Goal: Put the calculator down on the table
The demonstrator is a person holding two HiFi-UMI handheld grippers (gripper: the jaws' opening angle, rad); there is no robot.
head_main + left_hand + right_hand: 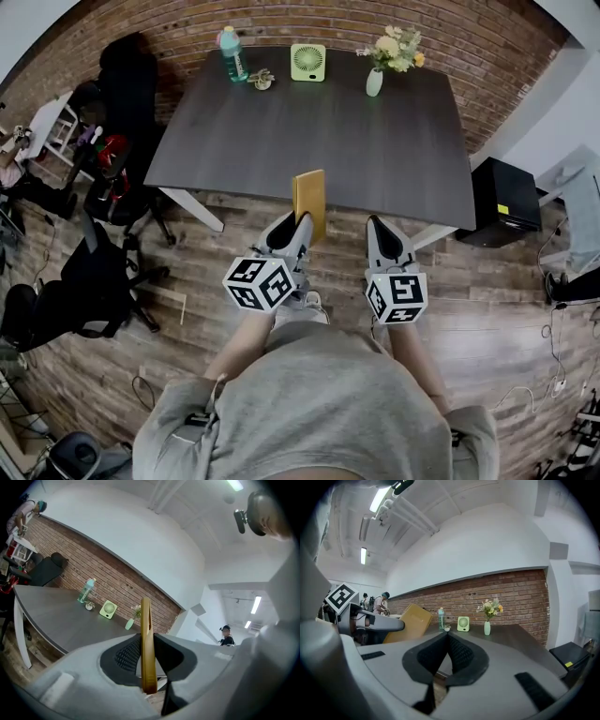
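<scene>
Right now I have the calculator (308, 201) clamped in the left gripper (299, 229). In the left gripper view the mustard-yellow slab (146, 639) stands on edge between the two jaws, which press on both of its flat faces. In the head view it sits upright at the near edge of the dark table (281, 141) and seems to be held in the air, not resting on the top. The right gripper (381, 231) hangs beside it, jaws closed on each other with nothing between them. I'd say I'm in the carry stage, with the put-down itself not yet begun. The next move needs the left gripper to reach forward over bare tabletop, well short of the fan (307, 62), the bottle (232, 53) and the vase of flowers (376, 77) at the far side. Then I tip the slab towards flat, lower it until it rests, and only then part the jaws. As for writing, I can read none. The calculator shows a plain face and edge, the bottle's label is too small, and the cubes carry only square marker patterns.
</scene>
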